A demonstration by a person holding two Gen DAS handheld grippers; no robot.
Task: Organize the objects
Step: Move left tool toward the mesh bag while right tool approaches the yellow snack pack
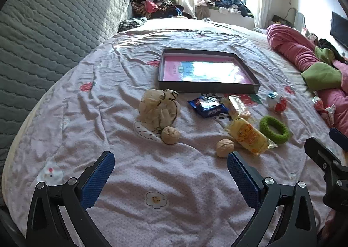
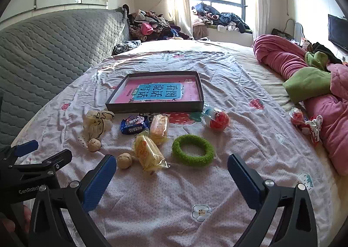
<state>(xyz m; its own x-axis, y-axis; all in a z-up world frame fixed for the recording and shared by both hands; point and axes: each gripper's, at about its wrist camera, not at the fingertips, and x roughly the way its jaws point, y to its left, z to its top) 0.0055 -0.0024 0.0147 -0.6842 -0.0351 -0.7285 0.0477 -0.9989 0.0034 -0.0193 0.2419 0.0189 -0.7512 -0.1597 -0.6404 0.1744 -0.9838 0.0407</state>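
Showing the book's (image 2: 159,92) title, seemingly glare-hidden in left view.

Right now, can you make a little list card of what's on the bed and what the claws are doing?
surface: bed sheet with strawberry print
tray: black tray, pink book inside
snacks: blue packet, yellow packet, orange packet, all in front of tray
nuts: two walnuts
ring: green ring, flat on sheet
pouch: beige pouch
left claw: open, empty
right claw: open, empty
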